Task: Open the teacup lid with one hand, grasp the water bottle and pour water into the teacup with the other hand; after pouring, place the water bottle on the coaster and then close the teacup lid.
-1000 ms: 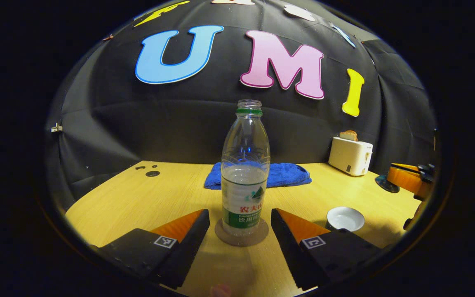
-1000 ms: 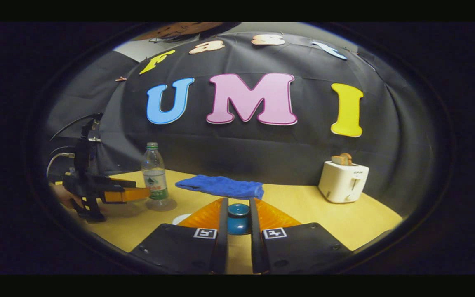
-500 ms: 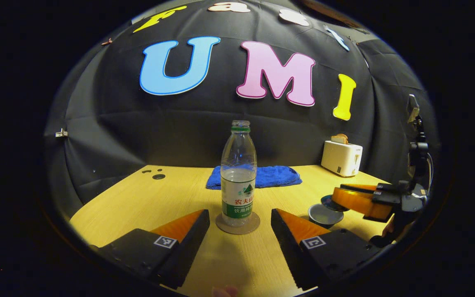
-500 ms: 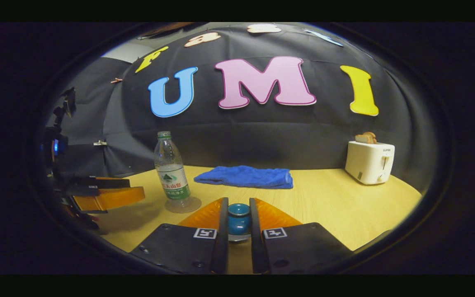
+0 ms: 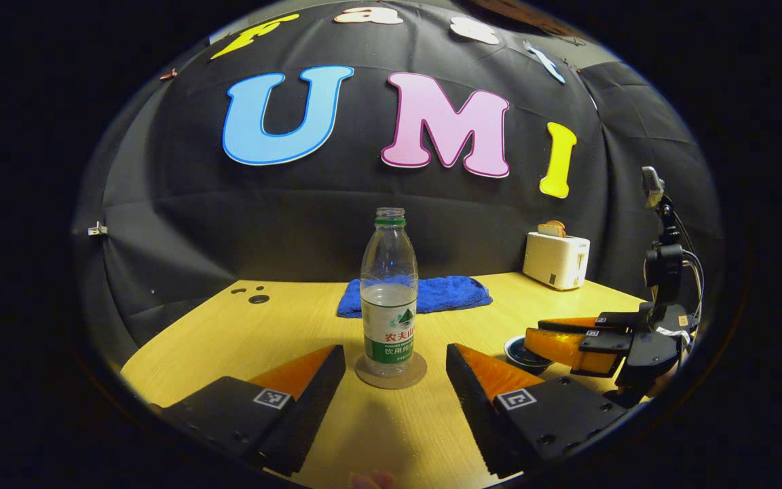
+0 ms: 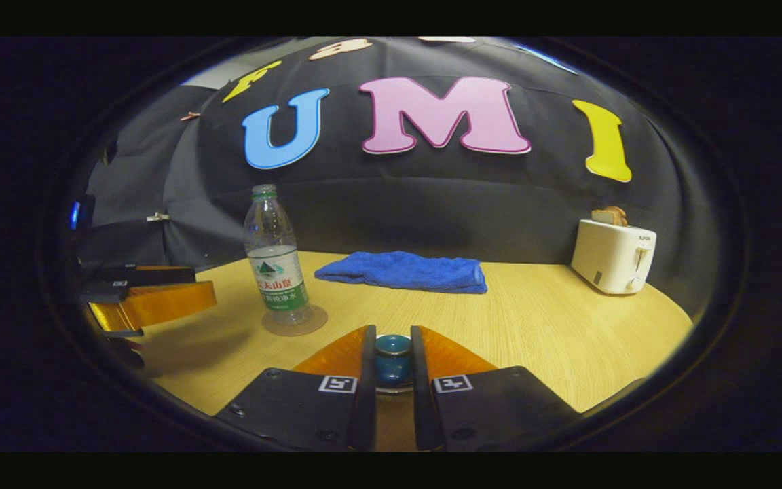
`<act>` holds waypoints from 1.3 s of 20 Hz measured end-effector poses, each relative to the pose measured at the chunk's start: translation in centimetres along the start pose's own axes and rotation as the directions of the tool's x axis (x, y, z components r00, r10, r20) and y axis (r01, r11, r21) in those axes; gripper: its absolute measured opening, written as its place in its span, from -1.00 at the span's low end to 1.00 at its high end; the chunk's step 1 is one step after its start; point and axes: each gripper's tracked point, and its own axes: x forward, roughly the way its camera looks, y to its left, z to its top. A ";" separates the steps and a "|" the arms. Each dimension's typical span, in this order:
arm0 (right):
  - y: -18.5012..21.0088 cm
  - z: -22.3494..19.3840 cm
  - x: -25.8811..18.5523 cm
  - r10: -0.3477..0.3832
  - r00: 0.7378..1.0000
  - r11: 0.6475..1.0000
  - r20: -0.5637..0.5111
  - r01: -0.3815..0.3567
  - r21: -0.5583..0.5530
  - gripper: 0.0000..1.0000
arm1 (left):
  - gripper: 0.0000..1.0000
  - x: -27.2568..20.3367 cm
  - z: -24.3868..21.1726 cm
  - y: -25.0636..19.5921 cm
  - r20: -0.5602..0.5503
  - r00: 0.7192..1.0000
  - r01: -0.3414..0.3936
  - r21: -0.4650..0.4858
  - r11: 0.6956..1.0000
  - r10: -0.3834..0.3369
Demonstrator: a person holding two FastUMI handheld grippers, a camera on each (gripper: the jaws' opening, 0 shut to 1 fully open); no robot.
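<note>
On the pale wooden table (image 5: 282, 326) in the left gripper view, a clear plastic water bottle with a green neck ring and no cap (image 5: 389, 292) is standing upright on a round brown coaster (image 5: 391, 372), its long axis vertical and its open mouth pointing straight up, with water filling roughly the lower half. The left hand-held gripper (image 5: 394, 367) is sitting just in front of it with its fingers spread wide, holding nothing and clear of the bottle on both sides. Off to the right in this view, the right hand-held gripper (image 5: 554, 336) is reaching over a small dark round teacup (image 5: 523, 353), and whether the lid is seated or just above the rim is too small to tell. Behind are lying a folded blue towel (image 5: 425, 293) and a white toaster with bread in it (image 5: 555, 259). Turning to the right gripper view, the right hand-held gripper (image 6: 391, 363) is narrowed to a slim gap, both fingers pressing on the round blue knob of the teacup lid (image 6: 392, 358). The bottle is standing well apart to the left, beside the left hand-held gripper (image 6: 153, 302). Judging by this, pouring looks done and the bottle parked; what remains is seating the lid and letting go.
</note>
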 end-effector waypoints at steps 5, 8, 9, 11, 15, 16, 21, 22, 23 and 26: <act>-0.2 0.1 -0.3 -0.001 1.000 1.000 0.004 0.001 -0.002 -0.34 | 0.88 -0.4 0.3 0.5 0.003 1.000 -0.007 -0.003 1.000 0.007; -0.3 1.2 -1.0 -0.002 0.999 0.999 0.036 0.000 0.038 0.22 | 0.88 -1.0 1.1 0.5 0.008 1.000 -0.013 -0.003 1.000 0.013; -0.3 2.2 -1.6 -0.003 0.998 0.999 0.056 0.001 0.044 0.62 | 0.88 -1.3 1.5 0.6 0.008 1.000 -0.020 0.000 1.000 0.020; -0.4 4.9 -3.2 -0.011 0.995 0.999 0.094 0.008 0.038 0.69 | 0.88 -2.0 2.8 0.7 0.010 0.999 -0.045 0.007 0.999 0.045; -1.0 12.6 -7.2 -0.016 0.992 1.000 0.121 0.013 0.025 0.70 | 0.87 -5.0 7.6 0.0 0.022 0.992 -0.126 -0.015 0.992 0.126; -1.2 14.1 -8.1 -0.018 0.992 1.000 0.123 0.015 0.028 0.70 | 0.87 -5.8 8.7 -0.5 0.025 0.991 -0.130 -0.017 0.991 0.131; -2.4 21.9 -13.6 -0.066 0.986 0.998 0.154 0.064 0.016 0.89 | 0.89 -8.7 13.9 -2.7 0.034 0.992 -0.119 -0.064 0.991 0.121; -2.9 23.2 -14.7 -0.079 0.982 0.997 0.170 0.079 0.004 0.88 | 0.88 -9.0 15.0 -3.0 0.051 0.992 -0.113 -0.057 0.992 0.116; -3.2 24.1 -15.7 -0.093 0.979 0.995 0.180 0.095 -0.002 0.88 | 0.88 -9.4 16.0 -3.3 0.060 0.992 -0.103 -0.052 0.993 0.107; -4.0 26.3 -18.3 -0.121 0.970 0.992 0.211 0.123 0.004 0.89 | 0.88 -10.6 18.3 -3.4 0.076 0.992 -0.097 -0.043 0.994 0.100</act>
